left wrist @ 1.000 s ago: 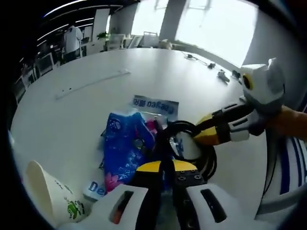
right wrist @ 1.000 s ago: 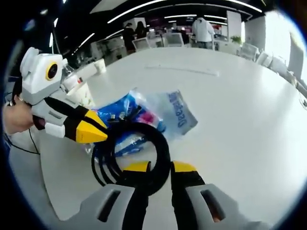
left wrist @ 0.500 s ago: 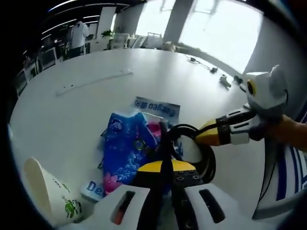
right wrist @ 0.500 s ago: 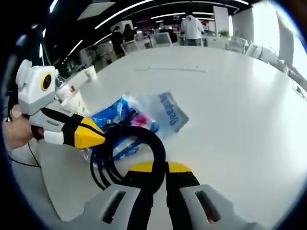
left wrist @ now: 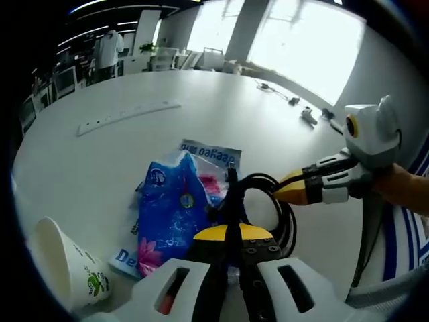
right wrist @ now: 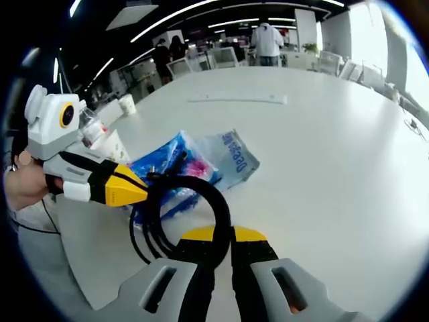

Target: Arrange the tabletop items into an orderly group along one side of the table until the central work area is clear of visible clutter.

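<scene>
Cable coil [right wrist: 177, 211] hangs between both tongs: right tongs [right wrist: 216, 235] clamped on its near loop, left tongs [left wrist: 228, 233] pinching its opposite side, blue packet [left wrist: 171, 211] just beyond.

The right claw [right wrist: 223, 236] is closing its yellow tips together on the black cable coil [right wrist: 175, 216], where a second ago a gap stood between them. The left claw [right wrist: 142, 192] is staying on the coil's far side, and the coil is standing a little further off the blue packet [left wrist: 171, 208].
</scene>
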`<control>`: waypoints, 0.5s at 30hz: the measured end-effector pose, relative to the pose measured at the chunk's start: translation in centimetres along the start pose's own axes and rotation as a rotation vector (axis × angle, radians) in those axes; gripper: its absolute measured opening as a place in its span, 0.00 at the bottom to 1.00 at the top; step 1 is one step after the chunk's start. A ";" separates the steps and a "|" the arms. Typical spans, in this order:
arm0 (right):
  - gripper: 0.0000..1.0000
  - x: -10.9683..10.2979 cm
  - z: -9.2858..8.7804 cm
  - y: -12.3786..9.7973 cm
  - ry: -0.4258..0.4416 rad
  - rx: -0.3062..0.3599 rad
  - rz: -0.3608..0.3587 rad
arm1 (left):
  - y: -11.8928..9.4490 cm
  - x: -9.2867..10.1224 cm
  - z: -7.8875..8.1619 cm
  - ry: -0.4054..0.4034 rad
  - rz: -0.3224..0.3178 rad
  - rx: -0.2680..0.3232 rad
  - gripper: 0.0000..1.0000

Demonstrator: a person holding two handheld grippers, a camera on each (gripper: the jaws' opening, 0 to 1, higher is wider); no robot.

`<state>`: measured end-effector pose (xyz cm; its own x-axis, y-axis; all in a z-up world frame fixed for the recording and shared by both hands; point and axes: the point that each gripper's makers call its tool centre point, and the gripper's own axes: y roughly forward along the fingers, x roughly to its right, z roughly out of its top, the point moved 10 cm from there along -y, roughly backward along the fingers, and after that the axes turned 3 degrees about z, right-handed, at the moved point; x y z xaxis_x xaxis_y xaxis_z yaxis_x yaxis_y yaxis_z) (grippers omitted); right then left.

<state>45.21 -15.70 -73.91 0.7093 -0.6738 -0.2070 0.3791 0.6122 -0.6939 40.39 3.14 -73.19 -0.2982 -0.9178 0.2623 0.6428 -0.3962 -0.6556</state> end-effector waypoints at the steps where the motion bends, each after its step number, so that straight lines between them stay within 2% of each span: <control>1: 0.03 -0.1 0.0 -0.2 -0.001 0.000 -0.001 | -0.1 0.2 0.1 0.002 0.000 0.007 0.00; 8: 0.03 -0.2 0.4 -1.8 -0.039 0.018 -0.022 | -0.7 1.2 0.5 0.018 -0.012 0.026 0.00; 15: 0.03 -0.2 0.1 -3.0 -0.034 0.029 -0.040 | -1.1 2.2 0.8 0.032 -0.022 0.033 0.00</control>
<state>43.95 -17.36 -71.74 0.7124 -0.6843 -0.1556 0.4244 0.5967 -0.6810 39.57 1.50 -71.32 -0.3352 -0.9075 0.2533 0.6587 -0.4179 -0.6256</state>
